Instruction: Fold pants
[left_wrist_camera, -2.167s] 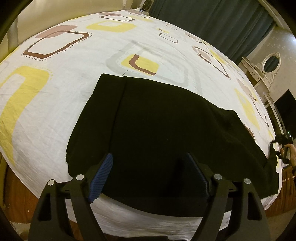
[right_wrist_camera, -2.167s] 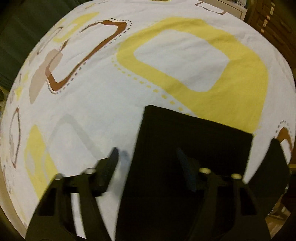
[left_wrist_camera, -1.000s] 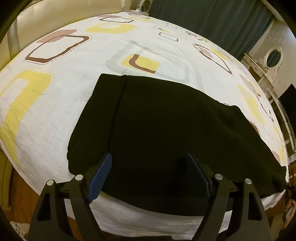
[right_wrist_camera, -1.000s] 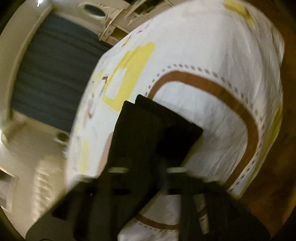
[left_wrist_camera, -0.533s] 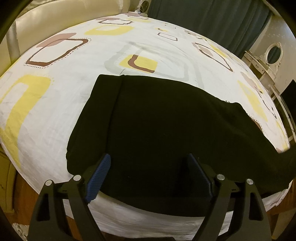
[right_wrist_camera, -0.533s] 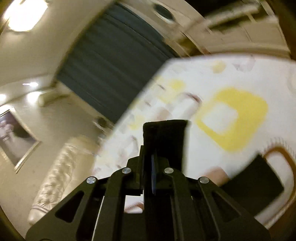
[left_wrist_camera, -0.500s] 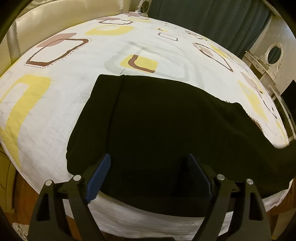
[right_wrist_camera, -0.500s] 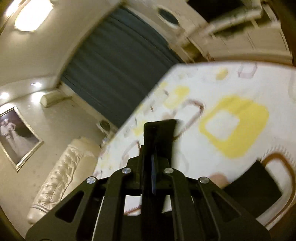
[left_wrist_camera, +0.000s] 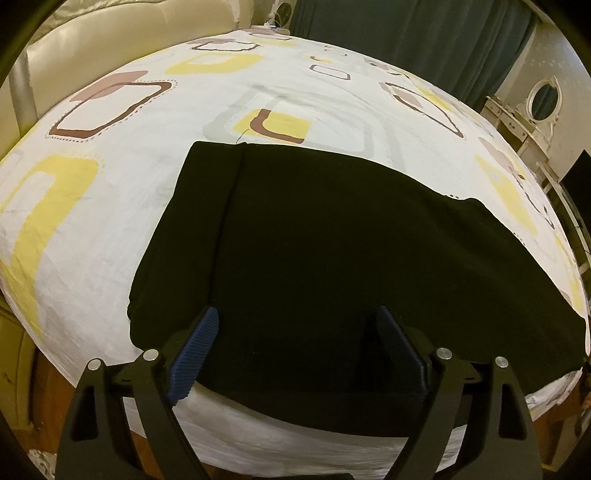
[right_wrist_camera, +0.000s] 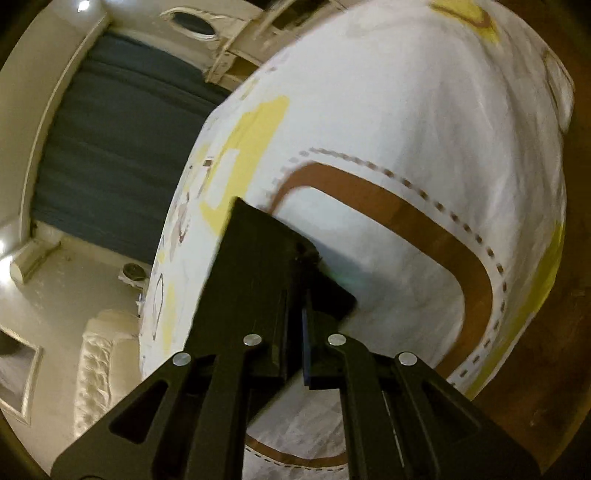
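Black pants (left_wrist_camera: 332, 258) lie flat across the near part of a bed with a white, yellow and brown patterned sheet (left_wrist_camera: 110, 221). My left gripper (left_wrist_camera: 295, 332) hovers over the pants' near edge. Its jaws are opening, the cloth lies below them and the pads touch nothing. In the right wrist view my right gripper (right_wrist_camera: 301, 291) is shut on the end of a pants leg (right_wrist_camera: 251, 266). That black cloth stretches forward from the fingertips over a corner of the bed (right_wrist_camera: 406, 129). The picture there is blurred.
A dark teal curtain (left_wrist_camera: 406, 29) hangs behind the bed. A white dressing table with an oval mirror (left_wrist_camera: 543, 99) stands at the right and a cream padded headboard (left_wrist_camera: 92, 33) at the left. Wooden floor (right_wrist_camera: 554, 369) borders the bed corner.
The right view swung up toward the room with the pants leg in its grip, then back down over the bed corner. The left view barely shifted and its jaws stand slightly wider.
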